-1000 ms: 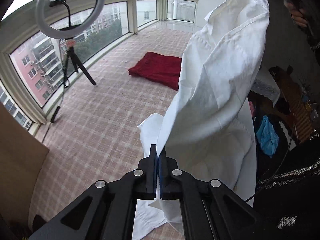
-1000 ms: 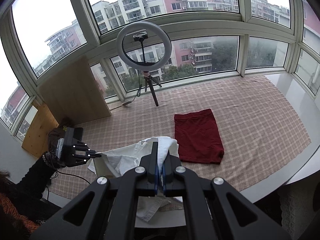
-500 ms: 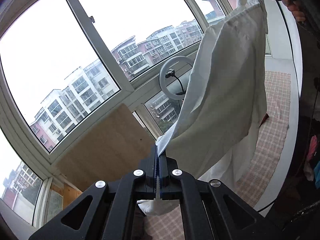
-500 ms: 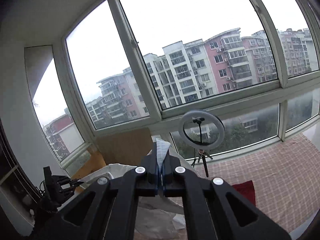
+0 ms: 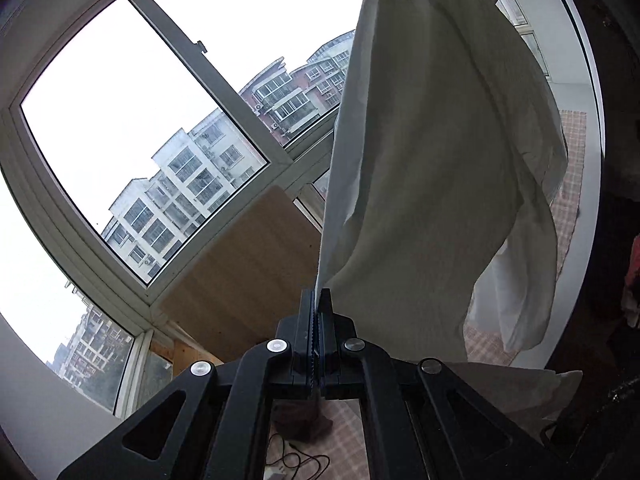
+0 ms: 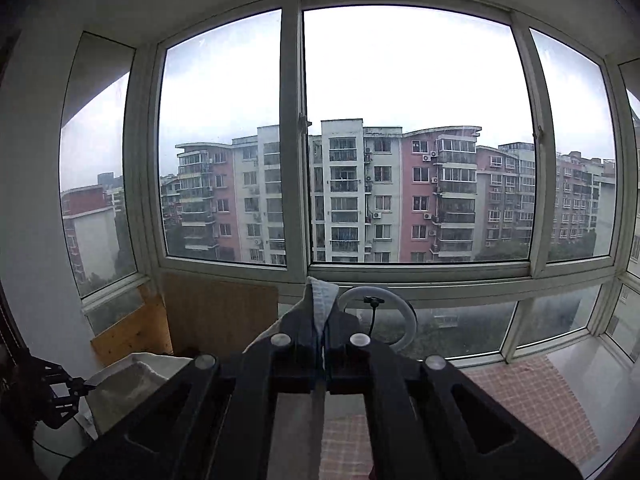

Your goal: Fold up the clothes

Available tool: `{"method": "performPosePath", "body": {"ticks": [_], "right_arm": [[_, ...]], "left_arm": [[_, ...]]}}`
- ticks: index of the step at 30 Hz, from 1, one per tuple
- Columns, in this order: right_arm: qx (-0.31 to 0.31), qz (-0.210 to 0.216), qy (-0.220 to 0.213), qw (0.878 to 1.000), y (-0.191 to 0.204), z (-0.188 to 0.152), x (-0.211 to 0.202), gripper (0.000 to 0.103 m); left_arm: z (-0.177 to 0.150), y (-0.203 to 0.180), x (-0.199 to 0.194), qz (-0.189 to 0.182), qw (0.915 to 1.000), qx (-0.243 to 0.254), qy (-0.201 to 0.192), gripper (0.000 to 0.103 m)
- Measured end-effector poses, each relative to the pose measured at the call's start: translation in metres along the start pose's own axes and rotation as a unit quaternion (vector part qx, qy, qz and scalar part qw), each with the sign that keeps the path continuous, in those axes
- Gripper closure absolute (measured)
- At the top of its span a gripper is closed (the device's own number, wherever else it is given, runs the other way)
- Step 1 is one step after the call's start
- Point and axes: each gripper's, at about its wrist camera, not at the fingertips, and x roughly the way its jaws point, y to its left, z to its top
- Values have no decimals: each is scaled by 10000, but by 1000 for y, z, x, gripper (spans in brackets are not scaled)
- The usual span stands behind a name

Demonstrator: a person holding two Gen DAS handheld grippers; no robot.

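Right, both grippers are up w/ the white garment [image 5: 432, 168] strung between them. Left gripper [image 5: 316, 300] is clamped tight on one edge, cloth running up and away to the top of its view. Right gripper [image 6: 319, 312] is pinched closed on another bit, a small tuft poking out above its tips.

Progress-wise: early, I'd say. It's lifted clear and hanging loose, no crease or fold made that I can see; spreading it flat on the checked mat [image 6: 532, 392] and all the folding is left.

Views differ a lot. Left wrist cam shows the whole drape, billowy and wrinkled, plus a cable [image 5: 298, 460] on the floor. Right wrist cam mostly gets windows, the ring light [image 6: 400, 308], and the other gripper low at its left edge w/ cloth at its tip.
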Motion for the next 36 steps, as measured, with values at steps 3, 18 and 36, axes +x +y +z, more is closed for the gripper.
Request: {"method": "performPosePath", "body": {"ticks": [3, 18, 36], "right_arm": [[-226, -273, 228, 9991, 9, -10, 58, 101], [-2040, -702, 3341, 9175, 107, -270, 556, 100], [-676, 868, 3943, 9124, 90, -366, 454, 50]], "left_arm": [[-11, 8, 45, -301, 9992, 83, 254, 102], [-168, -41, 476, -1148, 9506, 757, 2785, 98], [-242, -53, 366, -2284, 9237, -1318, 2779, 79]]}}
